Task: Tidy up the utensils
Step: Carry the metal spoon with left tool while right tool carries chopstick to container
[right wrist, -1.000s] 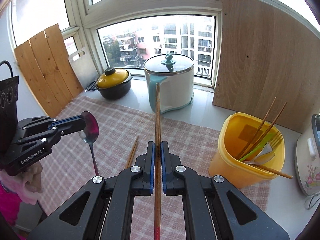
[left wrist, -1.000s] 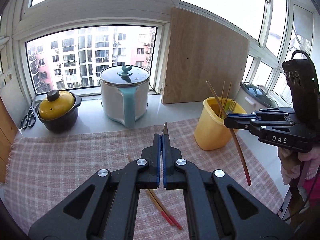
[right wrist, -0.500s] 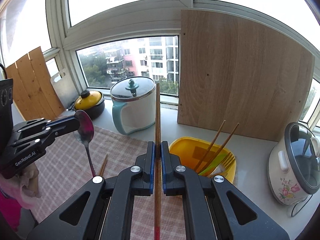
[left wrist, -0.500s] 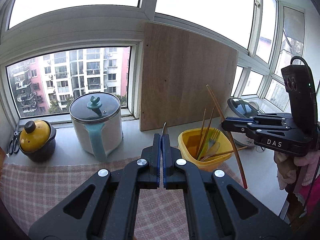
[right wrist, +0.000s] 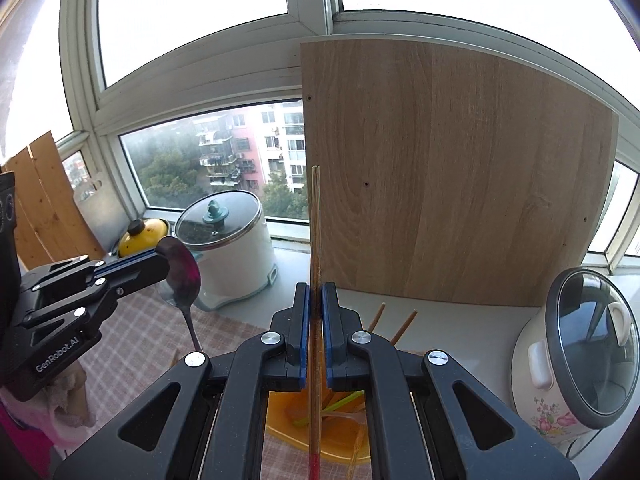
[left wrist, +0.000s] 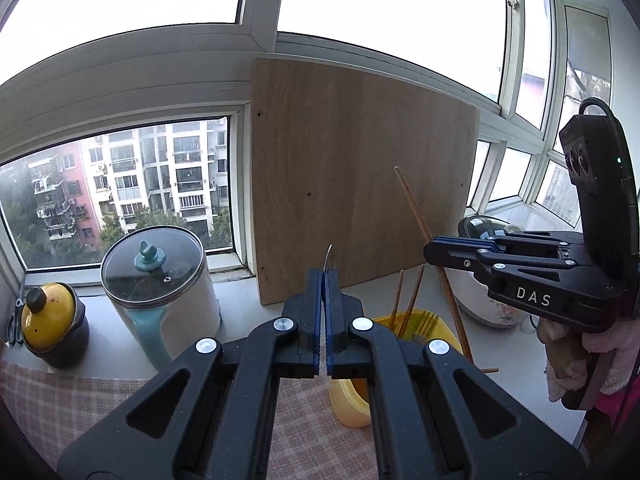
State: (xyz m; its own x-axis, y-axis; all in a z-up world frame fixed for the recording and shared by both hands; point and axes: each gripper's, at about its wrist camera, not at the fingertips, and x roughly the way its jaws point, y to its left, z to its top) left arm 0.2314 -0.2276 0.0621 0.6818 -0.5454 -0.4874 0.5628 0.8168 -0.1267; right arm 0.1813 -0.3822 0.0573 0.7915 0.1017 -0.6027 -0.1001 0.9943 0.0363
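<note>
Above the yellow plastic utensil tub [left wrist: 420, 322], already holding chopsticks and a fork, the left gripper [left wrist: 324, 276] pinches a metal spoon [right wrist: 182, 276] and the right gripper [right wrist: 315, 300] clamps a red-tipped wooden chopstick [right wrist: 315, 220], both undeposited.

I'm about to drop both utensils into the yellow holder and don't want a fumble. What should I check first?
1. Right gripper shut on chopstick: ok.
2. Left gripper shut on spoon: ok.
3. Yellow holder upright: ok.
4. Room left among the chopsticks and fork already inside: cannot tell.
5. Chopstick over the holder's opening: ok.
6. Spoon over the opening: not ok, off to the side above the cloth.
</note>
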